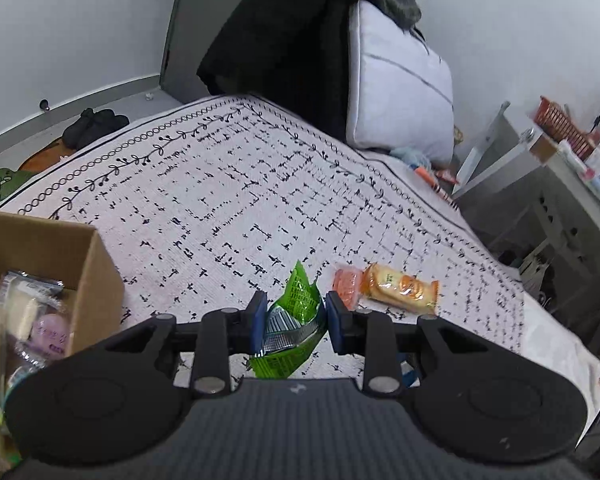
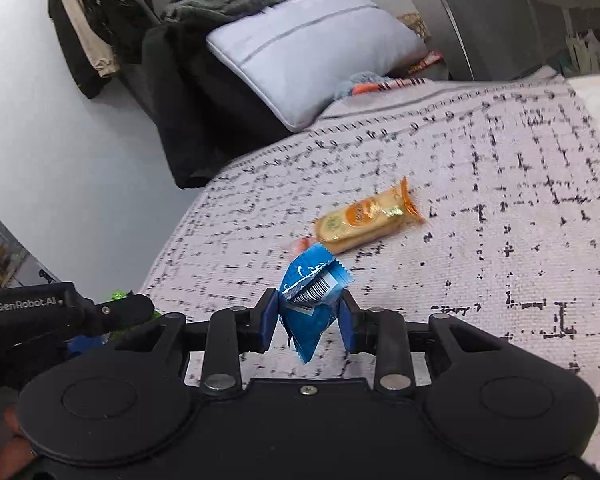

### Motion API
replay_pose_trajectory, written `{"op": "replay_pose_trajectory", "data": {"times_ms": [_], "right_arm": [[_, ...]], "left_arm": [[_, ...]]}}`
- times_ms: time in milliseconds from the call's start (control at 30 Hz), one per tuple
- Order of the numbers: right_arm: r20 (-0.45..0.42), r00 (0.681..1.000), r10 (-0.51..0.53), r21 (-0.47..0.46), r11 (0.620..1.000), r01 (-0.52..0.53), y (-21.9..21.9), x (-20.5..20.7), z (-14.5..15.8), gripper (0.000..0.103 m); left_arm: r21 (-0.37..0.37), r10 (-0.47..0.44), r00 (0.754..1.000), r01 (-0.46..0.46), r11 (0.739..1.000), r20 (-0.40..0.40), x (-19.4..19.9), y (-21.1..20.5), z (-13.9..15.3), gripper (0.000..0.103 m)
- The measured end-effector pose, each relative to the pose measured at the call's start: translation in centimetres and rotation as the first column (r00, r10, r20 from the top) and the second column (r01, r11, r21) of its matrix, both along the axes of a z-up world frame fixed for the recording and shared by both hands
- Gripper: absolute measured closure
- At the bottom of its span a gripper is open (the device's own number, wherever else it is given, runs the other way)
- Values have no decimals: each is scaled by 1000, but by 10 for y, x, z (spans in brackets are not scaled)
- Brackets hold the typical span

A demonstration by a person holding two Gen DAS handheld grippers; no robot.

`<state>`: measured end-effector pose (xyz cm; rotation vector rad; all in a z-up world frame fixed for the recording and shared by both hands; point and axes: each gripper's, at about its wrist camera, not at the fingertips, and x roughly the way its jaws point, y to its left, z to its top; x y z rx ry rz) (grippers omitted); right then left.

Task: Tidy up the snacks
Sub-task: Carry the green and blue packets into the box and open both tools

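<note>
Left gripper (image 1: 296, 322): blue pads clamped on a green snack packet (image 1: 294, 322), crumpled, silver inner foil showing, held above the patterned bedspread (image 1: 236, 184). Right gripper (image 2: 310, 314): pads pinched on a blue snack packet (image 2: 312, 300), barcode side facing the camera, also lifted off the bedspread.

Cardboard box (image 1: 96, 264) sits near-left in the left wrist view, on the bedspread, open top, already holding several wrapped snacks (image 1: 28, 312) (white and purple wrappers visible). Green packet is right of the box, not over it.

Still loose on the bedspread: a yellow-orange biscuit pack (image 1: 400, 288) and a small pink-orange packet (image 1: 348, 284), touching each other, just beyond the left gripper and to its right. In the right wrist view the biscuit pack lies beyond the blue packet, the pink one mostly hidden behind it.

Left gripper body shows at near-left of the right wrist view, close alongside. Pillow (image 1: 396, 80) and dark clothing (image 1: 284, 40) at the far end.
</note>
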<state>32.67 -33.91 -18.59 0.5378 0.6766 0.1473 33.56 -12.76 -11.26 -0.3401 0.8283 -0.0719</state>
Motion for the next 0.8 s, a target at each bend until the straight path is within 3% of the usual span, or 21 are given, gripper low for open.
{"op": "replay_pose_trajectory", "data": {"times_ms": [300,500,800], "right_arm": [[55,998,27,36,999,-29,32,-34,37,72],[90,993,74,31,997,-77,61,-48,58,72],[114,984,137,2,990,-138,104,-62,82,72]], "left_arm": [[-47,52,999,-51,998,7,-34,27,19,73],[-83,102,994,-99,992,42,-53,57,36,73],[-140,168,985,-162,977,30,-67,100,44,73]]}}
